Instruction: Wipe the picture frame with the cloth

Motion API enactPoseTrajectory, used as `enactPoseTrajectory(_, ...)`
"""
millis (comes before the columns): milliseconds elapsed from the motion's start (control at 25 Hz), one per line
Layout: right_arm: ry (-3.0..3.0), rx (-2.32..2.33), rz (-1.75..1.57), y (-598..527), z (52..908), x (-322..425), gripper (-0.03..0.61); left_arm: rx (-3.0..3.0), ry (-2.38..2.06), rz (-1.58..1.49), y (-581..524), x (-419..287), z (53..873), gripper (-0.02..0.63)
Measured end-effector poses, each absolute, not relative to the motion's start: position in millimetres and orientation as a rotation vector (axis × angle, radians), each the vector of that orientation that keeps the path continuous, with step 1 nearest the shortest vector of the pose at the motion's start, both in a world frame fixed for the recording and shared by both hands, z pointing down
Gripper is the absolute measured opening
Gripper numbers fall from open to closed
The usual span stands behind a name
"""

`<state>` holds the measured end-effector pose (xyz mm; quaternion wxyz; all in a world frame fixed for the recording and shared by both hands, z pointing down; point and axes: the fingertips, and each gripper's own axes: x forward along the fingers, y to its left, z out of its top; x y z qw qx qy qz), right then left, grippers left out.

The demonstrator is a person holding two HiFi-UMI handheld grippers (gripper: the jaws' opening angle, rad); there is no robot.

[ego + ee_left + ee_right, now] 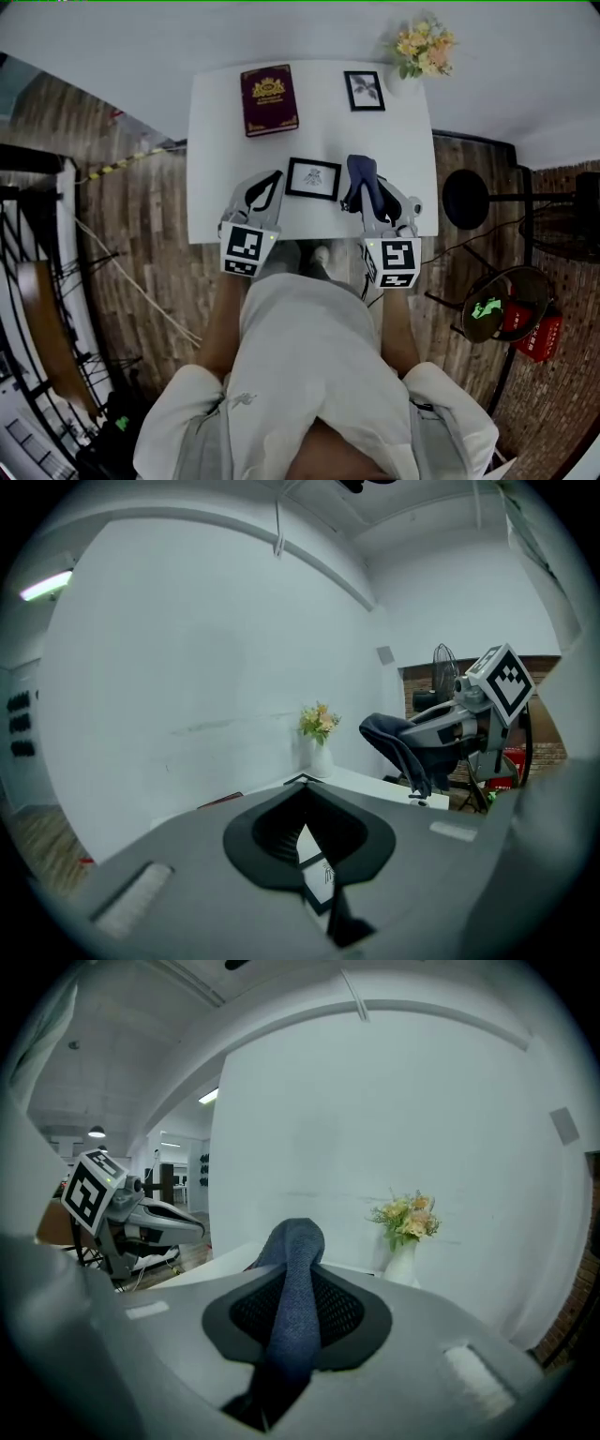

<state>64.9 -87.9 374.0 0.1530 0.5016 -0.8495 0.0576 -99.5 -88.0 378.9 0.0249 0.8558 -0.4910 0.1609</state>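
Even, cool, fairly bright light is cast throughout; a ceiling strip light (45,586) is seen glowing. Both gripper views are bent by fisheye distortion, darkened at the corners, blurred in the foreground

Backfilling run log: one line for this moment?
left tongs: shut on picture frame, left edge | right tongs: shut on blue cloth, right of frame
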Motion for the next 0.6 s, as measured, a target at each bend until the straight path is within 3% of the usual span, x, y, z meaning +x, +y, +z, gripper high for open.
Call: enactPoseTrajectory(600,-2.500,1.399,0.115,-74.6,361.9,76.0,0.062,2.662,-1.624,0.477,-68.0,-85.1,358.6,0.020)
